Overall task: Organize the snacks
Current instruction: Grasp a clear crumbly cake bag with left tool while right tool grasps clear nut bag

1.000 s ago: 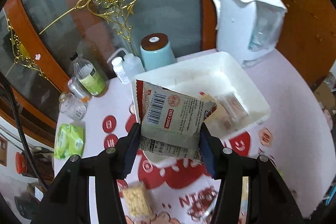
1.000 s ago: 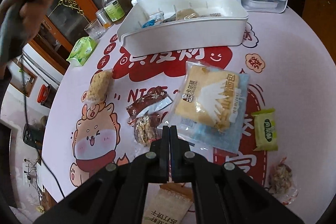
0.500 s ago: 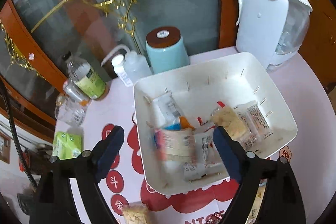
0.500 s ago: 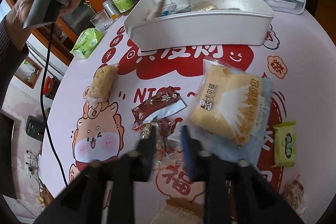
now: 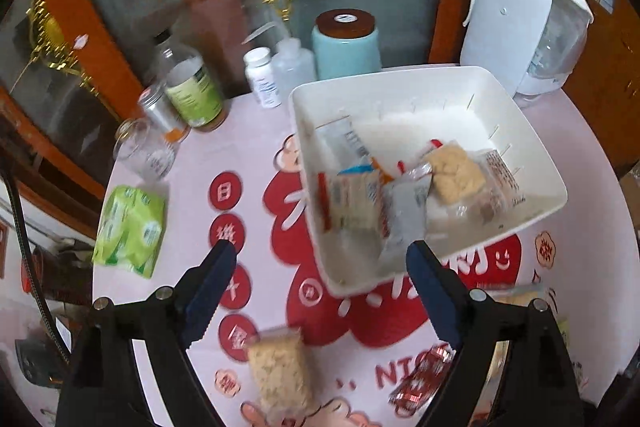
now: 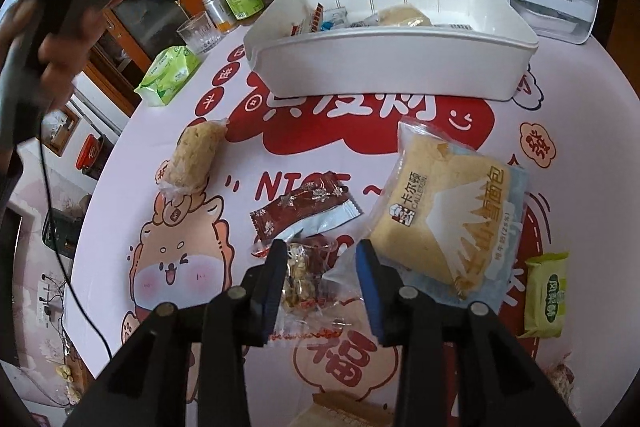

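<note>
A white bin (image 5: 536, 163) holds several snack packets, among them a grey packet (image 5: 404, 211). My left gripper (image 5: 320, 259) is open and empty above the bin's near left corner. In the right wrist view the bin (image 6: 384, 63) stands at the back. My right gripper (image 6: 322, 259) is open, its fingers either side of a clear nut-bar packet (image 6: 304, 275) on the table. Beside it lie a dark red packet (image 6: 304, 205), a large bread packet (image 6: 448, 215) and a rice-crisp bar (image 6: 194, 159).
A green tissue pack (image 5: 130, 227), a glass (image 5: 144, 151), bottles (image 5: 192, 83) and a blue jar (image 5: 346, 43) stand behind and left of the bin. A white water dispenser (image 5: 516, 11) is at the back right. A small green packet (image 6: 546, 293) lies far right.
My left gripper opened and dropped the grey packet into the bin, then drew back. My right gripper opened from shut and moved over the nut-bar packet.
</note>
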The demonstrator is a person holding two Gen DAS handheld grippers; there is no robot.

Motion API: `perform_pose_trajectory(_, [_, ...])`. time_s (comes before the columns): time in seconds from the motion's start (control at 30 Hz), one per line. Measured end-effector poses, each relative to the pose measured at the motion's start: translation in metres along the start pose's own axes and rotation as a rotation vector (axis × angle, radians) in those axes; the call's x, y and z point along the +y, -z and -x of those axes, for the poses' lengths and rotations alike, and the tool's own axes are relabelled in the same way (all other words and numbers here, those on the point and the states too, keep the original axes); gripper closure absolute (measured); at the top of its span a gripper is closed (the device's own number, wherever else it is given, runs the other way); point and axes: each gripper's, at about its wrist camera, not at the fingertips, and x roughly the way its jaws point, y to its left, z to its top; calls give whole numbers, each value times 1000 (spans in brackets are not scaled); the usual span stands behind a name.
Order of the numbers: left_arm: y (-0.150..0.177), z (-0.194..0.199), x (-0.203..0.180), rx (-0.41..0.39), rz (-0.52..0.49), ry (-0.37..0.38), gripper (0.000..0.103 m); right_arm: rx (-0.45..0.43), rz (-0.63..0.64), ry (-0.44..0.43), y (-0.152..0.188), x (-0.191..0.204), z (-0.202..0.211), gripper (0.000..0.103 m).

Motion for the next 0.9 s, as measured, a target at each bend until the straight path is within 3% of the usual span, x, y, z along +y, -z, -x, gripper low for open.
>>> perform_pose_trajectory(0.23, [47,40,36,-13,54,-13,17,-24,16,16,1,9,14,67])
perform_pose_trajectory(0.5, [94,56,57,12,57,-50,17,-37,27,18,4,21,21,67])
perform_pose_trajectory(0.77, [135,34,59,86,68,-40,17,-7,41,22,10,30,5,67])
perform_pose_trajectory(0.9, [150,12,55,133,71,-36,16,14,40,30,14,28,-9,59])
